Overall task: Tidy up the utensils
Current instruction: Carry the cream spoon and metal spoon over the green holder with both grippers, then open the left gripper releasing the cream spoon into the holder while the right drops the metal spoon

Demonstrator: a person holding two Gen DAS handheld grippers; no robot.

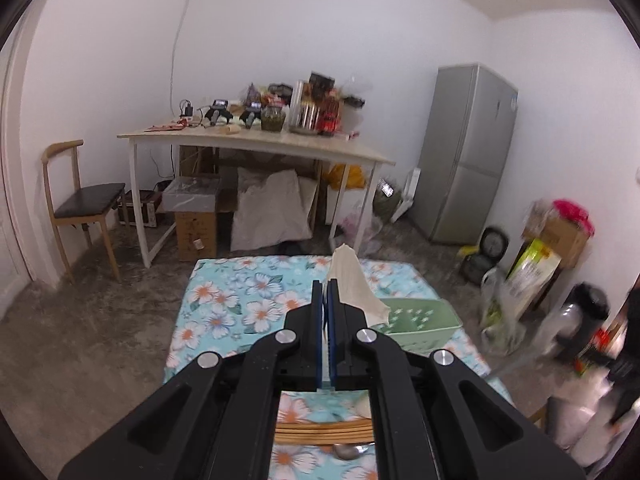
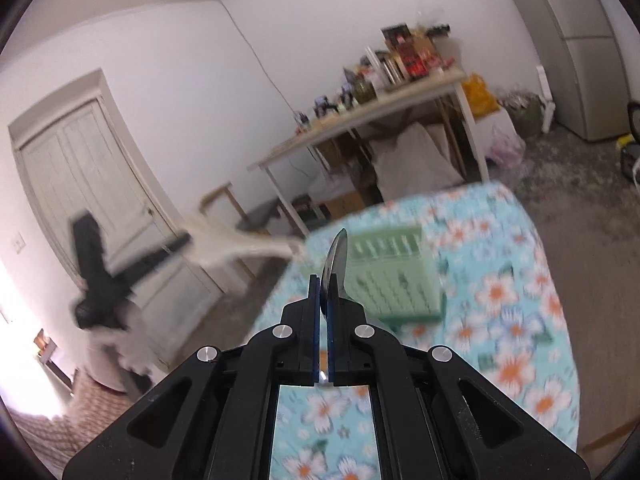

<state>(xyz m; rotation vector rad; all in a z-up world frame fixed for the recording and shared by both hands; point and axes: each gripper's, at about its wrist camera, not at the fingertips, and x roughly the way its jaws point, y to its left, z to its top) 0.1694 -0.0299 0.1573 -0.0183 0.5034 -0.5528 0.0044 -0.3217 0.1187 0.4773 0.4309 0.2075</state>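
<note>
while both grippers lifted: left gripper (image 1: 325, 286) clamped on cloth (image 1: 354, 280), right gripper (image 2: 323, 282) clamped on spoon (image 2: 335, 264). basket (image 1: 420, 326) centre-right; chopsticks (image 1: 324, 432), second spoon (image 1: 352, 450) bottom centre, unsorted.

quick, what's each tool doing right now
left tool: closed on a cream cloth
right tool: closed on a metal spoon

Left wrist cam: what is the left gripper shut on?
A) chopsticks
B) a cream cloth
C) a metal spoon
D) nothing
B: the left gripper has its fingers closed on a cream cloth that sticks out past the tips, above the green basket; the chopsticks lie on the table below.
</note>
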